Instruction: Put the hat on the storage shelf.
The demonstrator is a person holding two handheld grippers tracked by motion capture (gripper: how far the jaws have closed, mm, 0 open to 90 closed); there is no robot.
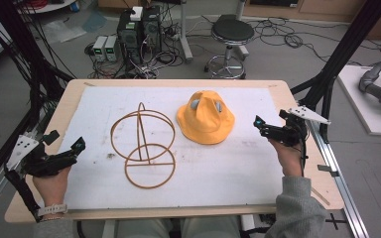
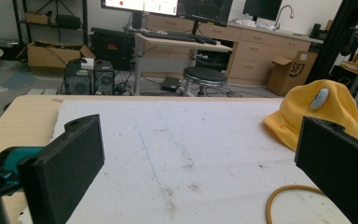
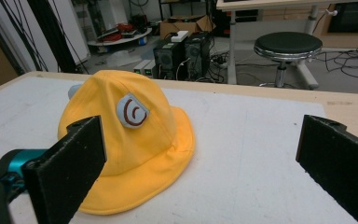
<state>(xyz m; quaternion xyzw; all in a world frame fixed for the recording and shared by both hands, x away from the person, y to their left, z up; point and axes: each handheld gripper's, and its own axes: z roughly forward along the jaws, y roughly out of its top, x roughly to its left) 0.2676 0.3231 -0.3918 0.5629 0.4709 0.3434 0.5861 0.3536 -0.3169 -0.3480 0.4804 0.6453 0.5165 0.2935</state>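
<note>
Landmark for all positions: the yellow fabric bucket hat with two small grey patches, which sits brim-down on the white padded mat covering the light wooden table, right of the mat's centre and toward its far half.

Far left of the hat, the left gripper is held in the person's left hand at the mat's left edge, well apart from the hat. In the left gripper view its two black jaws are spread wide with only bare mat between them; nothing is held.

Just to the left of the hat stands the tan wire hat stand, made of a flat base ring and upright hoops. It is near the hat but not touching it.

Right of the hat, the right gripper is held in the right hand near the mat's right edge, pointing toward the hat. Its jaws are spread wide and empty; the right gripper view shows the hat ahead of them, close to the left jaw.
</note>
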